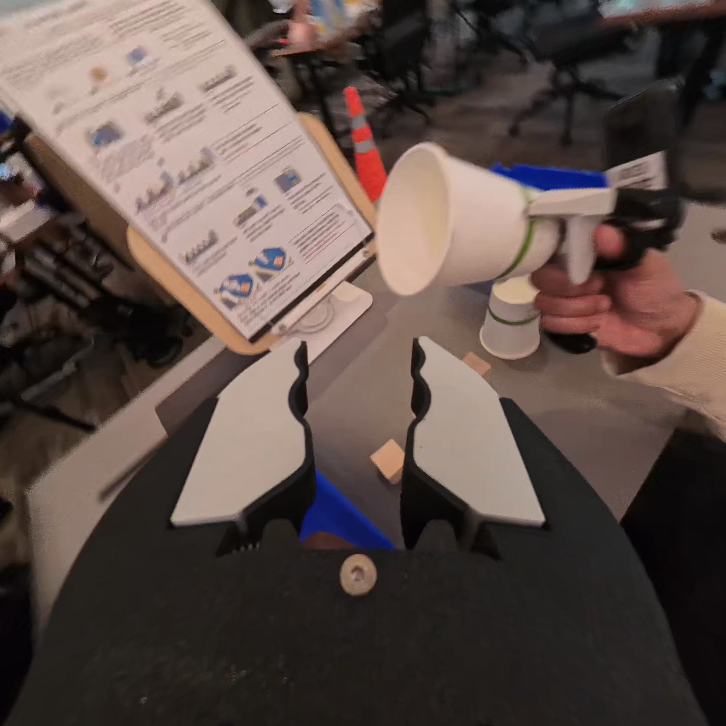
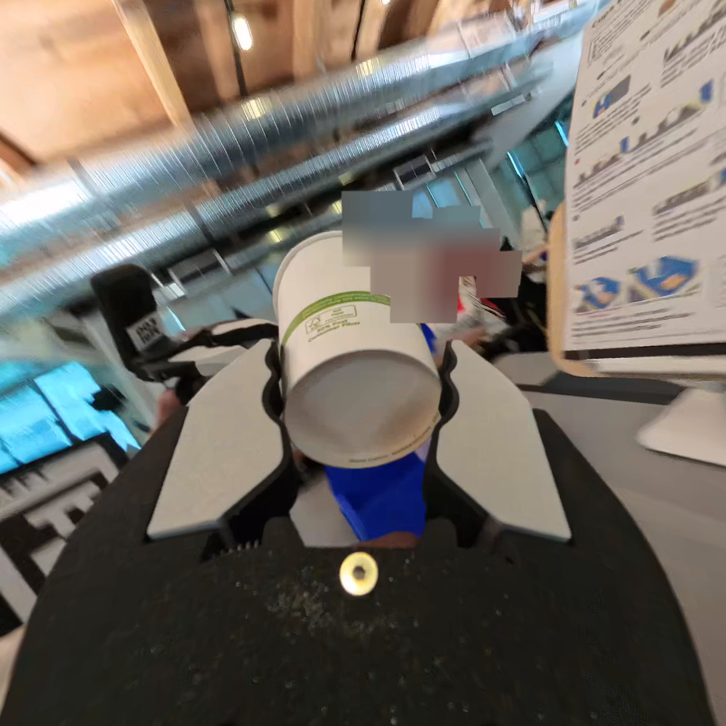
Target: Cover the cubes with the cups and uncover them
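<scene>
While the right claw [image 2: 359, 387] pinches a smooth white paper cup [image 2: 353, 353] with a green printed band, it hangs midair. At three o'clock of the spread, empty left claw [image 1: 357, 377], another cup [image 1: 509, 322] stands inverted on the grey table [image 1: 569, 412] near two pale wooden cubes [image 1: 388, 460].

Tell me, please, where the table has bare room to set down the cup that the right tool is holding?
The widest bare patch of table lies right of the two wooden cubes, below the upside-down cup. Between the cubes is a narrower gap. It is crowded near the stand and that cup.
</scene>
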`<state>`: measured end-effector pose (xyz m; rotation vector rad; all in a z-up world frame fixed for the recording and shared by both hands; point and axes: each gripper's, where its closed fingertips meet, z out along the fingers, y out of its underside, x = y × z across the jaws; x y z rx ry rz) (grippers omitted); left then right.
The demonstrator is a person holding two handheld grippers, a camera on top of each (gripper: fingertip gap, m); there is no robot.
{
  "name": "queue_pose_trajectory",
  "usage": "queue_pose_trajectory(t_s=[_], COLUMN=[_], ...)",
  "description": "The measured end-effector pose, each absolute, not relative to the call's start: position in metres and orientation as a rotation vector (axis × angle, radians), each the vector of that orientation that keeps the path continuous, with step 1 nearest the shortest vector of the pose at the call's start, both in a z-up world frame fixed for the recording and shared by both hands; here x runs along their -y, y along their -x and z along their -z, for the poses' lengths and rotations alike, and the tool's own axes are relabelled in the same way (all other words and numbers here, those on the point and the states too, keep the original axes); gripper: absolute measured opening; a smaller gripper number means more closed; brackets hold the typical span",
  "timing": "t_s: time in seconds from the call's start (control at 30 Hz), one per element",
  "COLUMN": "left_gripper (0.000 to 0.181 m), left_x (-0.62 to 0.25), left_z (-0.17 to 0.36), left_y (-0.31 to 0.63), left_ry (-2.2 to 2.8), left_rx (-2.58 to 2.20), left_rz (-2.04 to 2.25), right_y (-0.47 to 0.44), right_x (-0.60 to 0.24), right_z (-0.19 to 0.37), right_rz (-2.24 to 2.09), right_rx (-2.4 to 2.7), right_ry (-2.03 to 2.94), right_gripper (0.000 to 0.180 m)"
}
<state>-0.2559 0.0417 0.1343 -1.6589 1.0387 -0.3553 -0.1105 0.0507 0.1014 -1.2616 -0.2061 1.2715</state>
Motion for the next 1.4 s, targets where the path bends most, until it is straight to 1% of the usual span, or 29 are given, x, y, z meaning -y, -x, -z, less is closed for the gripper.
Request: queue_pose_trajectory(t_s=[0.03, 0.13, 0.2, 0.3, 0.4, 0.6, 0.9, 1.03, 1.23, 1.27, 1.33, 1.4], left_gripper=[0.051, 0.052, 0.048, 0.049, 0.05, 0.051, 0.051, 0.051, 0.053, 0.054, 0.056, 0.057], left_x=[-0.044, -0.038, -0.023, 0.005, 0.024, 0.04, 0.047, 0.05, 0.05, 0.05, 0.047, 0.045], left_z=[-0.117, -0.058, -0.022, 0.026, 0.053, 0.065, 0.071, 0.075, 0.079, 0.081, 0.086, 0.089], left_y=[0.262, 0.269, 0.267, 0.264, 0.268, 0.274, 0.276, 0.271, 0.266, 0.267, 0.272, 0.278], left_ry=[1.706, 1.79, 1.813, 1.871, 1.906, 1.921, 1.936, 1.938, 1.957, 1.968, 1.992, 2.005], left_rx=[-0.926, -0.678, -0.613, -0.641, -0.693, -0.711, -0.718, -0.753, -0.752, -0.747, -0.726, -0.709], left_rz=[0.389, 0.479, 0.532, 0.557, 0.499, 0.509, 0.543, 0.514, 0.53, 0.526, 0.498, 0.486], right_y=[0.103, 0.078, 0.069, 0.061, 0.062, 0.078, 0.085, 0.087, 0.09, 0.09, 0.091, 0.094], right_x=[-0.051, -0.059, -0.064, -0.068, -0.072, -0.073, -0.069, -0.068, -0.068, -0.071, -0.075, -0.074], right_z=[-0.103, -0.096, -0.079, -0.039, -0.002, 0.063, 0.11, 0.123, 0.128, 0.125, 0.104, 0.065], right_rz=[-1.152, -0.795, -0.583, -0.271, -0.035, 0.128, 0.232, 0.231, 0.216, 0.229, 0.209, 0.141], right_rx=[0.303, 0.582, 0.819, 1.194, 1.476, 1.773, 1.893, 1.916, 1.913, 1.898, 1.825, 1.683], right_ry=[1.348, 1.602, 1.768, 1.975, 2.114, 2.321, 2.355, 2.358, 2.346, 2.323, 2.274, 2.166], right_gripper=[0.078, 0.078, 0.078, 0.079, 0.079, 0.079, 0.079, 0.079, 0.081, 0.09, 0.096, 0.096])
